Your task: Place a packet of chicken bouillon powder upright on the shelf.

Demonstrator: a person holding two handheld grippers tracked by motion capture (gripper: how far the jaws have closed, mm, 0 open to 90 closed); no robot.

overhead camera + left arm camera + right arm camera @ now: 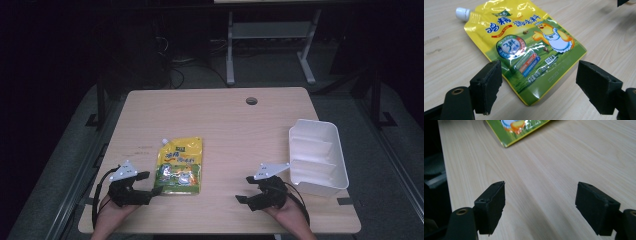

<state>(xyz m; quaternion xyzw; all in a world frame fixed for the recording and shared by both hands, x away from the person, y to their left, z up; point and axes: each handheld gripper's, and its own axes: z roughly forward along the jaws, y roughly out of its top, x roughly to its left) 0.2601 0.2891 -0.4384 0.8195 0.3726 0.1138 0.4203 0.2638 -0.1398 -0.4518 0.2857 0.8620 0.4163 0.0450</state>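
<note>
A yellow and green spouted pouch (180, 165) lies flat on the wooden table (235, 125), its white cap (462, 13) pointing away from the person. My left gripper (150, 183) rests at the pouch's near left corner. In the left gripper view its jaws (539, 68) stand wide apart on either side of the pouch's bottom corner (531, 100), touching nothing. My right gripper (245, 189) sits near the table's front edge, to the right of the pouch, jaws pointing left. It is open over bare wood (540, 190), with a corner of the pouch (516, 127) farther off.
A white plastic bin (320, 155) with nothing in it stands at the table's right edge, just beyond the right hand. A round cable hole (251, 101) sits near the far edge. Dark floor and a desk frame (270, 45) lie beyond the table.
</note>
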